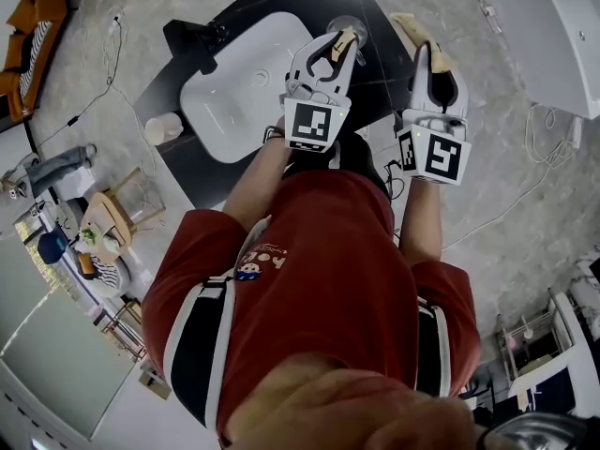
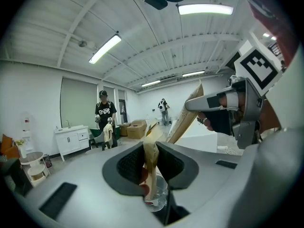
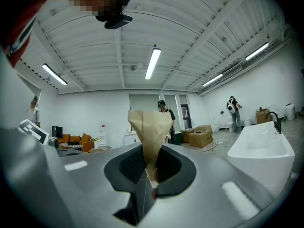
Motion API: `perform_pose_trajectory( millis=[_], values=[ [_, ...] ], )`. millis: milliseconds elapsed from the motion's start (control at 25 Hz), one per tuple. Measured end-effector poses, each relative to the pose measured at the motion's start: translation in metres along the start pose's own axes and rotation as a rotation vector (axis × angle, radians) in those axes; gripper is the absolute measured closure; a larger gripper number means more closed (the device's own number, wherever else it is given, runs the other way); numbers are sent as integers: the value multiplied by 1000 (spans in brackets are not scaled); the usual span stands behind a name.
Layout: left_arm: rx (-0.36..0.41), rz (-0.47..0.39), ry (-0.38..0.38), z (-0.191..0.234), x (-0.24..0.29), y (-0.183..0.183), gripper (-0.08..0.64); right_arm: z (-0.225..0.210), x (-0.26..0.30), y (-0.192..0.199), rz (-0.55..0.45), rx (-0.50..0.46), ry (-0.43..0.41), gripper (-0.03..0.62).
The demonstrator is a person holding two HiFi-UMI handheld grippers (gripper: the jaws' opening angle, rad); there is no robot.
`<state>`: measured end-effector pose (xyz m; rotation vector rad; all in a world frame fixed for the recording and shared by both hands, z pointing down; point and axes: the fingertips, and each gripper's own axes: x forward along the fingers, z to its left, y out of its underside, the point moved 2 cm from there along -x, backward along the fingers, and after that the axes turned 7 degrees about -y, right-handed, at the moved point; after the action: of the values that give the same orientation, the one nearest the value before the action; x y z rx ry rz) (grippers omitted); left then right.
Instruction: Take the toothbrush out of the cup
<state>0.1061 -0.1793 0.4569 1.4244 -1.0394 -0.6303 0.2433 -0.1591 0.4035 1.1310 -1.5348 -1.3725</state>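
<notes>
A tan paper-wrapped toothbrush [image 2: 150, 148] stands between the pads of my left gripper [image 2: 151, 164], which is shut on it. Right under it is the clear cup [image 2: 160, 196]. In the head view my left gripper [image 1: 339, 47] is over the cup [image 1: 350, 24] on the black counter, behind the sink. To its right, my right gripper [image 1: 424, 51] is shut on a second tan paper-wrapped piece [image 1: 410, 28]. The right gripper view shows that piece [image 3: 148, 129] pinched in the jaws of the right gripper [image 3: 152, 164] and sticking up.
A white sink basin [image 1: 239, 87] is set in the black counter [image 1: 192, 172], with a black faucet [image 1: 195, 40] at its far left and a small white cup [image 1: 162, 127] on the counter's left corner. Cables lie on the floor. A person [image 2: 105, 115] stands far back.
</notes>
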Motion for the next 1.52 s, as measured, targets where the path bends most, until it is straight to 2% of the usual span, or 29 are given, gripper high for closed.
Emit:
perform_pose_trajectory(
  millis=[320,640,880,1000,1160,1360,1520],
  values=[
    [-33,-93,-85,33,-31,-36,497,30,9,-28,-46,-46,-58,551],
    [-70,-137,-253,94,-75,-42,503,96,38,-39,-61,-88,-214,551],
    [-90,-144,-415,150,-122,-32,503,158,65,-37,-60,-94,-359,551],
    [-95,-155,-532,190,-155,-28,503,201,85,-34,-69,-85,-458,551],
    [-94,-157,-655,209,-190,-32,504,227,89,-39,-71,-84,-552,551],
    [-108,-129,-839,250,-253,-13,504,285,101,-33,-70,-83,-680,551],
    [-127,-107,-926,266,-290,-7,504,307,101,-35,-75,-93,-714,551]
  ],
)
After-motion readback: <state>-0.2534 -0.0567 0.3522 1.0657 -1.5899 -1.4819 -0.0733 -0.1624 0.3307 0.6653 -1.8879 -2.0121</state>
